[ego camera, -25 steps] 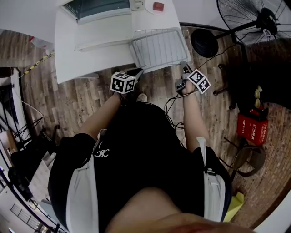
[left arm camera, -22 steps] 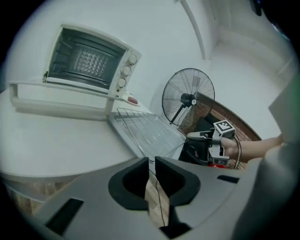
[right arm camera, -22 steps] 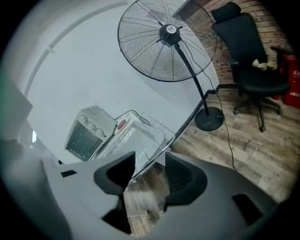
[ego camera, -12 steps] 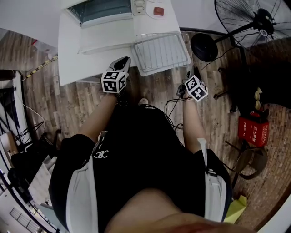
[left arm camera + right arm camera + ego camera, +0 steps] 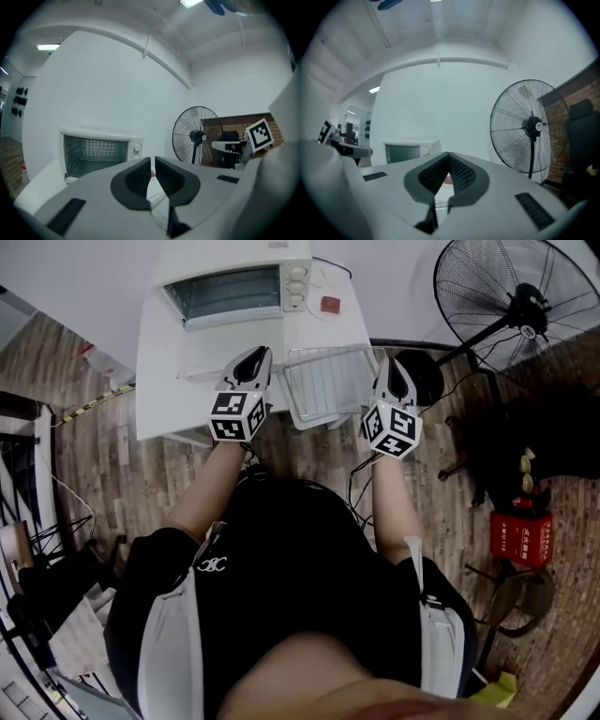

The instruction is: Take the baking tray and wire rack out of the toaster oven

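Above white worktop (image 5: pixel 173 371), hovered: left tongs (image 5: pixel 255 356) narrow, right tongs (image 5: pixel 390 364) just snapped shut, both empty; risked knocking edge-perched wire rack (image 5: pixel 323 381) off.

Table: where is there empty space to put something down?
The bare patch is the table's front-left part, between its left edge and the left gripper. The right front is taken by the wire rack, with the right gripper beside it; the back holds the toaster oven and a small red thing.
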`<control>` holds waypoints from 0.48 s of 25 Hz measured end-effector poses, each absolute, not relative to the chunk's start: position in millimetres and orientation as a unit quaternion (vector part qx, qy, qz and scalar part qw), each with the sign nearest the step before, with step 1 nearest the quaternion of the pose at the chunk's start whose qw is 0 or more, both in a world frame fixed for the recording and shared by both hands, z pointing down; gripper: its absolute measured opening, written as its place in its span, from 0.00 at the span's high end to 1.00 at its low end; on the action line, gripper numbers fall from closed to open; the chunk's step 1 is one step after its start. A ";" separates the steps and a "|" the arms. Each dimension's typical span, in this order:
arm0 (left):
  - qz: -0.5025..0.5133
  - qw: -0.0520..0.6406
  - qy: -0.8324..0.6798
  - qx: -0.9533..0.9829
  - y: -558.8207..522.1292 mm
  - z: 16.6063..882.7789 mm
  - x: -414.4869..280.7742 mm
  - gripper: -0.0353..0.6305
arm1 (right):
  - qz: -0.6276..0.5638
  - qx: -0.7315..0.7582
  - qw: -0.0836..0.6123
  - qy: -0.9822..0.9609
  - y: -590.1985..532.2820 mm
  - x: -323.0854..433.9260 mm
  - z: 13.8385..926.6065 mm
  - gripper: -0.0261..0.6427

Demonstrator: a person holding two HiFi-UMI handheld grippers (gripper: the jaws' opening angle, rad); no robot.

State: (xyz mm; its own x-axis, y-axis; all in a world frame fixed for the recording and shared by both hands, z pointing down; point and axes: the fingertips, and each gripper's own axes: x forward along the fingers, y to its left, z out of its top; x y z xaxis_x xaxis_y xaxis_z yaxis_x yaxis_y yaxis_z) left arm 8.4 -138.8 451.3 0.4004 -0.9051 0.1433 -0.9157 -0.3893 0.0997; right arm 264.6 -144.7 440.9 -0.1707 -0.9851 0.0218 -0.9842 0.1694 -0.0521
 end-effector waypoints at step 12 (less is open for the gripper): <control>0.015 0.039 -0.542 0.839 -143.3 392.0 15.7 0.89 | 0.013 -0.595 0.049 0.802 -153.5 215.8 378.1 0.96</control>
